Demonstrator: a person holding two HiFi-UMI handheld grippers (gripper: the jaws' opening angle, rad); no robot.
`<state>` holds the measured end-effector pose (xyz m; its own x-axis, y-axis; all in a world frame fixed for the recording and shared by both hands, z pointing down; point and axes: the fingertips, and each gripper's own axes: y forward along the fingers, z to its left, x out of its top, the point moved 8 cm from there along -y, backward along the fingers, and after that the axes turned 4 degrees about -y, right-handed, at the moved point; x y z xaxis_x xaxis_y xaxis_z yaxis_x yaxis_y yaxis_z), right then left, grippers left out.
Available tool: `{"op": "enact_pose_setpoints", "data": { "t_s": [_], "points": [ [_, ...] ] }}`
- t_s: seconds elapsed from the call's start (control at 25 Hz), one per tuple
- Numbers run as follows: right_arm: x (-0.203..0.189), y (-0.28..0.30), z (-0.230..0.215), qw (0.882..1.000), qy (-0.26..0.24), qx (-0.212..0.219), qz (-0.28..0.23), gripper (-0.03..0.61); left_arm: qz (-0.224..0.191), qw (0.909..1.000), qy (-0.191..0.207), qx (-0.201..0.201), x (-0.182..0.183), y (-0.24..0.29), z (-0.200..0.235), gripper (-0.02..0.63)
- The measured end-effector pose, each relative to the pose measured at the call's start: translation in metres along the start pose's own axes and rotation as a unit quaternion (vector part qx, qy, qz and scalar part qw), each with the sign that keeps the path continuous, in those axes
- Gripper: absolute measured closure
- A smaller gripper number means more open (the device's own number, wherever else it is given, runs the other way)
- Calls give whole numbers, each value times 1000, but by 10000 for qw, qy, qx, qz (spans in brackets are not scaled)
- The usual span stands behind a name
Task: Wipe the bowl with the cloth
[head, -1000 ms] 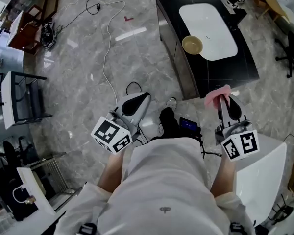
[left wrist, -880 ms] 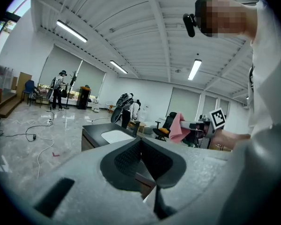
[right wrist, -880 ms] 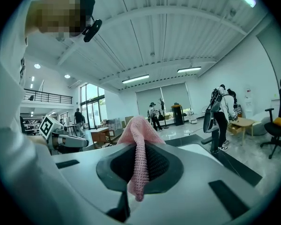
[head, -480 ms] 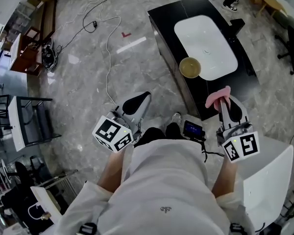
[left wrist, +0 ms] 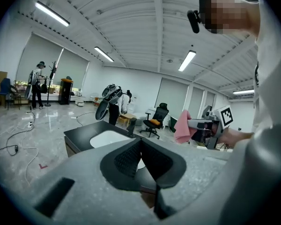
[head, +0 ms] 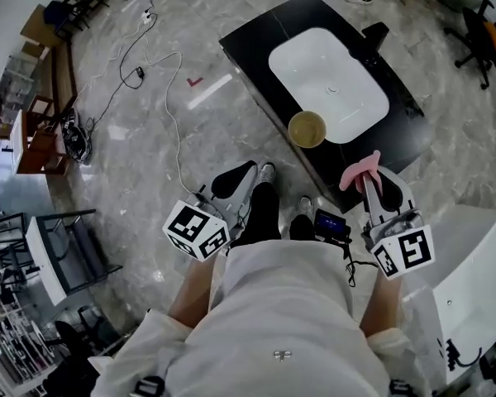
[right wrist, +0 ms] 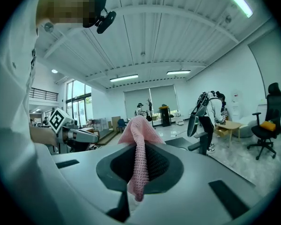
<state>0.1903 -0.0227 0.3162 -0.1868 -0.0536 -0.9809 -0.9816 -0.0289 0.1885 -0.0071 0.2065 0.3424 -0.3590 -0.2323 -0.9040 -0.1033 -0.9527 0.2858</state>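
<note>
A tan bowl (head: 307,128) stands on the black counter (head: 252,52), at the near edge of the white basin (head: 331,81). My right gripper (head: 372,172) is shut on a pink cloth (head: 360,169), short of the counter's near corner. The cloth (right wrist: 138,144) sticks out pinched between the jaws in the right gripper view. My left gripper (head: 236,180) is shut with nothing in it, over the floor to the left of the counter. Its closed jaws (left wrist: 141,161) show in the left gripper view, with the basin (left wrist: 107,138) beyond. The bowl is hidden in both gripper views.
A black tap (head: 372,40) stands at the basin's far side. Cables (head: 169,98) trail over the grey marble floor. A white table (head: 471,288) is at my right, office chairs (head: 484,23) at the far right, shelving (head: 25,246) on the left. People stand in the background.
The counter with the bowl has come nearer and shifted left in the head view. Both grippers moved toward it, still shut, the right one keeping the pink cloth.
</note>
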Motion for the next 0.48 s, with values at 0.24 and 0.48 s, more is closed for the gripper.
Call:
{"op": "enact_pose_setpoints", "data": {
  "t_s": [0.24, 0.48],
  "points": [
    [8, 2, -1, 9950, 146, -990, 66, 563, 427, 9958, 241, -770, 23, 56, 42, 600],
    [16, 1, -2, 9782, 338, -2049, 64, 563, 882, 9832, 544, -1503, 44, 128, 76, 600]
  ]
}}
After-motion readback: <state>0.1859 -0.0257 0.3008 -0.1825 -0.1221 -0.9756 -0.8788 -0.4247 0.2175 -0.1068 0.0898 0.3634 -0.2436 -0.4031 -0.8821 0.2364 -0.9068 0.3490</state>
